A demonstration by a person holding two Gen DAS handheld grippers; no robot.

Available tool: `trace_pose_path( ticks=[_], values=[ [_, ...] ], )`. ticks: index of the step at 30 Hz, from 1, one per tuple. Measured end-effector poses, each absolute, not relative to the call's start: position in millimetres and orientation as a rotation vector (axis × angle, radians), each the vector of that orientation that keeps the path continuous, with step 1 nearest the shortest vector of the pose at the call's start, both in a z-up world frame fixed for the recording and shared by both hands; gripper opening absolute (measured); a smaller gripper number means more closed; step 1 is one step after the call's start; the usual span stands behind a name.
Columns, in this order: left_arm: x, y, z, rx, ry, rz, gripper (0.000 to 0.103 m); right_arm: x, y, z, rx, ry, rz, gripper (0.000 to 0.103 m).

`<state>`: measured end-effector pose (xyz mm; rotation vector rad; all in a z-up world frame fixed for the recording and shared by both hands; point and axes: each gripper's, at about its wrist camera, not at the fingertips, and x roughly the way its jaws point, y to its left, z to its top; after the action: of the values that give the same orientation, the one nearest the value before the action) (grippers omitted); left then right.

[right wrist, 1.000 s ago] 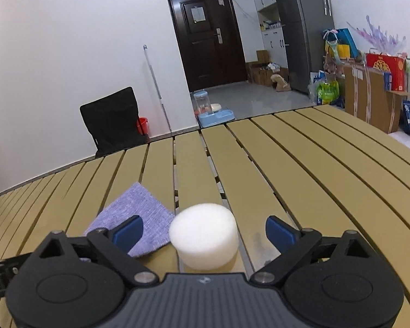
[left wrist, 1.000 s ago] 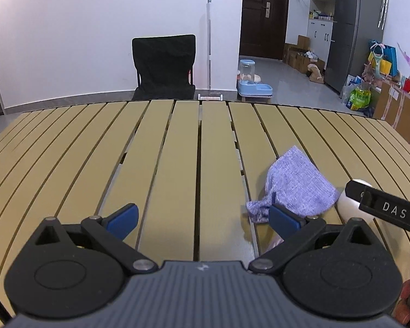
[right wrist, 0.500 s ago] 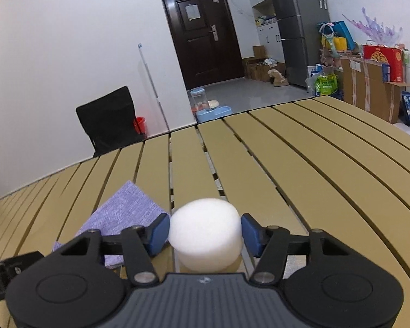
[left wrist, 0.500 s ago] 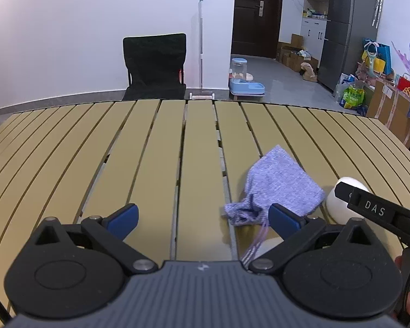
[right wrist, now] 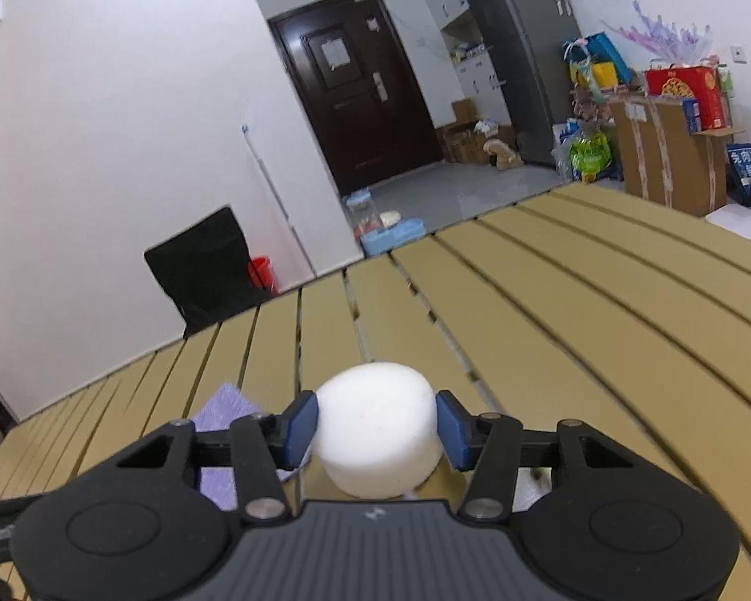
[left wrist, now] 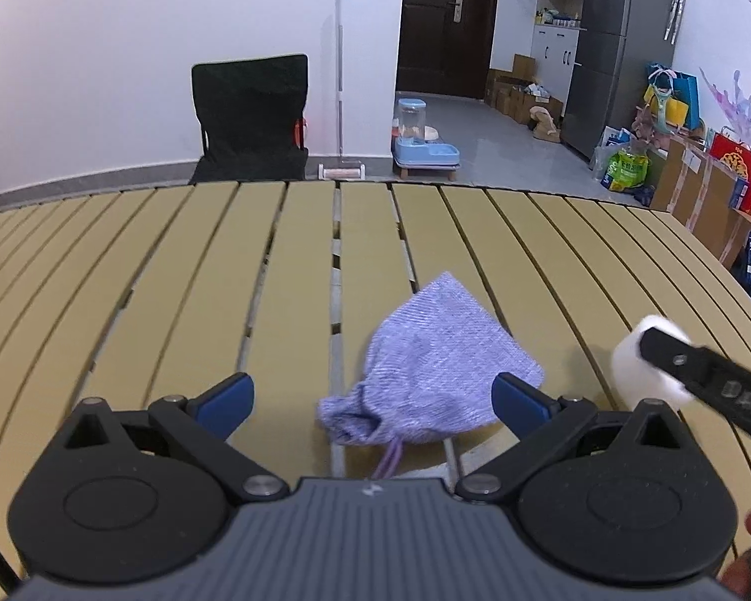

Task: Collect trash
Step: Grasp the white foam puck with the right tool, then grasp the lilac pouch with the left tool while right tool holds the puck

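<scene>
- slatted yellow table (left wrist: 185, 270) fills both views, with a black chair (left wrist: 250, 115) and a dark door (left wrist: 445, 20) behind it
- left gripper (left wrist: 370, 393) hovers low with its blue fingers spread wide and nothing between them; the purple drawstring pouch (left wrist: 440, 375) lies flat just ahead, now nearer the middle of its gap than a second ago
- right gripper (right wrist: 375, 425) has just been closing; a second ago its jaws stood wide around the white foam puck (right wrist: 375, 425), now both pads press its sides
- likely the puck is secured and goes into the pouch next, once the left opens it
</scene>
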<state>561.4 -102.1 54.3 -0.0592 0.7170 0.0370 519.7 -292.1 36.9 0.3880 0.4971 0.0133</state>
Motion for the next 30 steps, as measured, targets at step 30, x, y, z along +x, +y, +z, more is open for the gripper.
trace_pose_path(
  ticks=[30],
  values=[
    [582.3, -111.0, 18.1, -0.034, 0.774, 0.073, 0.093, 518.8, -328.8, 32.9, 0.4, 0.47, -0.004, 0.049]
  ],
)
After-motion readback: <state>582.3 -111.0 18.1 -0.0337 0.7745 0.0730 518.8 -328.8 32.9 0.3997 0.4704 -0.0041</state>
